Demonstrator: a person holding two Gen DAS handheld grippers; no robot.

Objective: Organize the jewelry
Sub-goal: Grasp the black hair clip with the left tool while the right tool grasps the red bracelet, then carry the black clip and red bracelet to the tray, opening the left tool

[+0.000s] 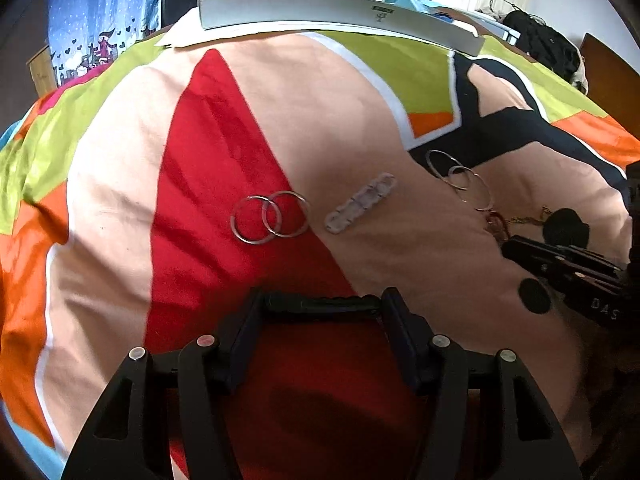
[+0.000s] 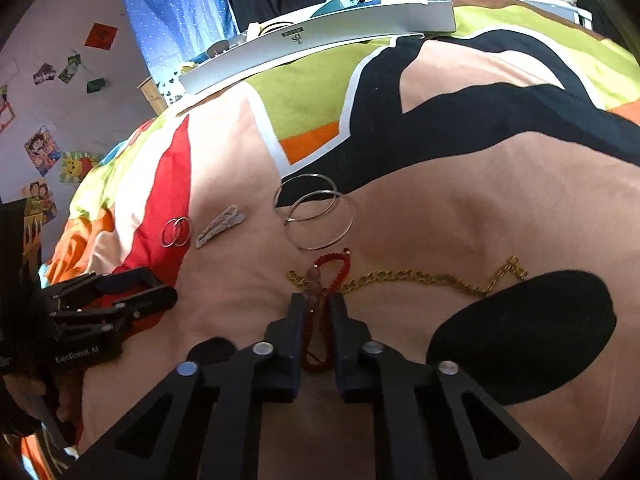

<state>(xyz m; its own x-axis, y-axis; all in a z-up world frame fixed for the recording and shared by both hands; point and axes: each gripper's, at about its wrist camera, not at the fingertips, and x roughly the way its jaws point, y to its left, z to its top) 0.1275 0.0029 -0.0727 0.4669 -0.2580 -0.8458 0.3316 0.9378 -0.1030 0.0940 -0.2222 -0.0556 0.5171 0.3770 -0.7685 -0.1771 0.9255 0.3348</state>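
Observation:
On the colourful bedspread (image 1: 340,112) lie two small linked silver rings (image 1: 270,218) (image 2: 176,232), a pale hair clip (image 1: 362,202) (image 2: 220,226), two large thin silver hoops (image 1: 460,180) (image 2: 316,212) and a gold chain (image 2: 420,280). My right gripper (image 2: 318,302) is shut on a red cord bracelet (image 2: 332,264) with beads, just in front of the chain. The same gripper enters the left wrist view from the right (image 1: 508,248). My left gripper (image 1: 324,304) (image 2: 164,288) stands open low over the red patch, short of the small rings. A dark ribbed strip spans its tips; I cannot identify it.
A long grey box (image 1: 340,12) (image 2: 320,36) lies across the far side of the bed, with small items behind it. Black printed patches (image 2: 520,332) (image 1: 534,296) mark the cloth near the right gripper. Blue curtains and a wall with pictures stand beyond.

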